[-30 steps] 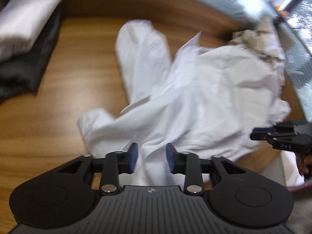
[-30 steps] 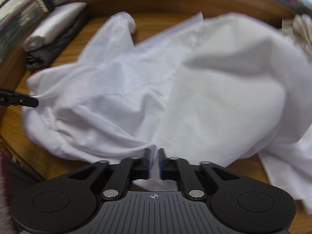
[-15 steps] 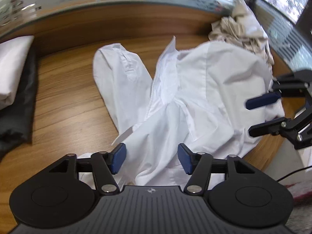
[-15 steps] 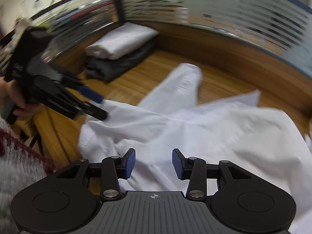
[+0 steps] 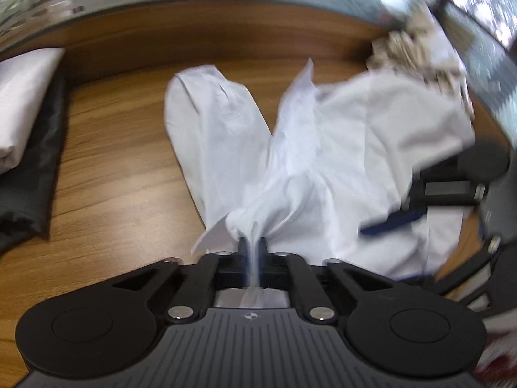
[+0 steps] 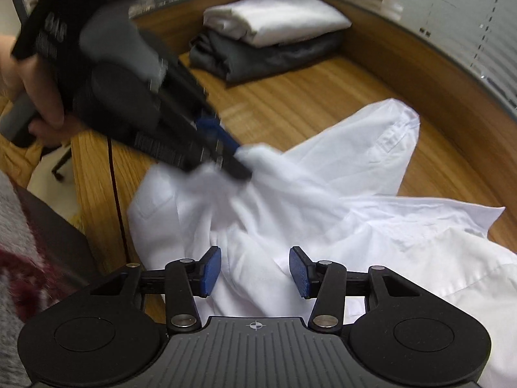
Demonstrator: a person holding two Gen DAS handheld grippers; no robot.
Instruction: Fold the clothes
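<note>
Spreading across the brown wood-grain tabletop, the crumpled white cotton dress shirt lies half opened, one cuffed sleeve stretched toward the far edge. It looks light, limp and thin, likely to sag and crease wherever it is lifted, so hems, shoulder seams and the collar seem the soundest places to take hold. The left gripper has just been closing and now pinches a bunched ridge of the shirt's near edge tightly between its pads. The right gripper hangs over the cloth with its blue pads spread and nothing caught between them. At the far corner sits a stack of folded clothes, white over dark grey, well apart; a heap of beige crumpled cloth crowds the shirt's other side and could hamper spreading.
</note>
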